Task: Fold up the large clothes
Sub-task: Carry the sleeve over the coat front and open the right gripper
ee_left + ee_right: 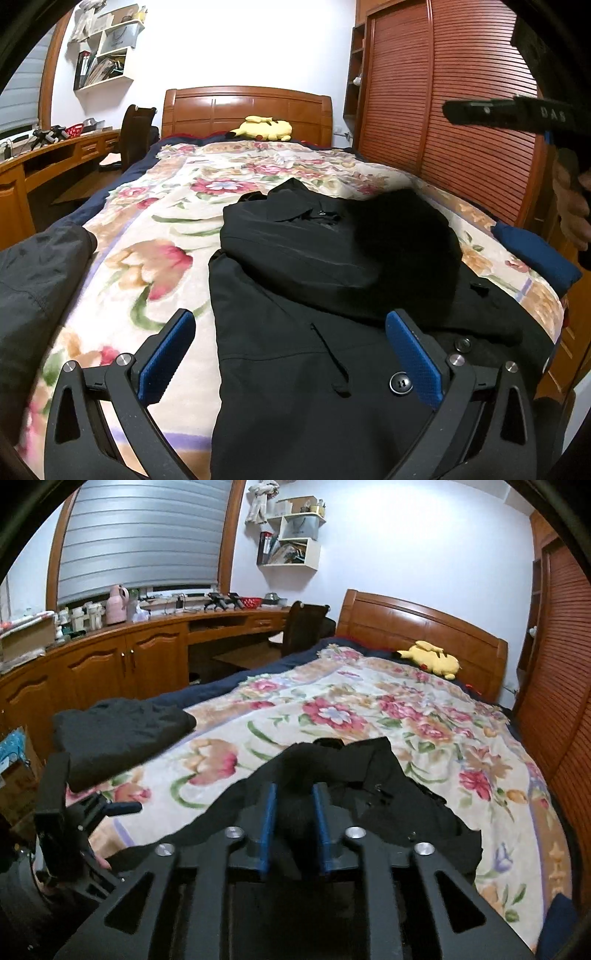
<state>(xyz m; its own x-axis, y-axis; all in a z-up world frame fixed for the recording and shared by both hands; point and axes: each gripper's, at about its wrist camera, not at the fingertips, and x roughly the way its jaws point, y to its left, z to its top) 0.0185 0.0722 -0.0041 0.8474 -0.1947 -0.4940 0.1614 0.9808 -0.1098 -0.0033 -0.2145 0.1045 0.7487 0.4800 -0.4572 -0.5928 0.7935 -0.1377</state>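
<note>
While a black coat (332,295) is lying partly folded across the near end of a bed covered by a floral blanket (166,206), a person working with two handheld grippers is pausing over the garment. In the left wrist view, the left gripper (291,354) is hovering just above the coat's buttoned lower panel with its blue pads standing wide apart and nothing between them. In the right wrist view, the right gripper (294,825) is sitting with its pads a narrow gap apart; dark fabric is showing in that gap, but the pads are not visibly pressing on it, so the cloth looks released rather than clamped. An upper section of the coat is already lying doubled over the body, its collar (291,192) pointing toward the wooden headboard (247,107), where a yellow plush toy (266,129) is resting. Another dark folded garment (122,731) is sitting at the blanket's left edge, well apart from the coat. Judging from the layout, the fold is mid-way: doing the next step well probably means pinching the hem at both corners, lifting evenly, and laying it flat so the edges line up without dragging the blanket or bunching the thick fabric.
</note>
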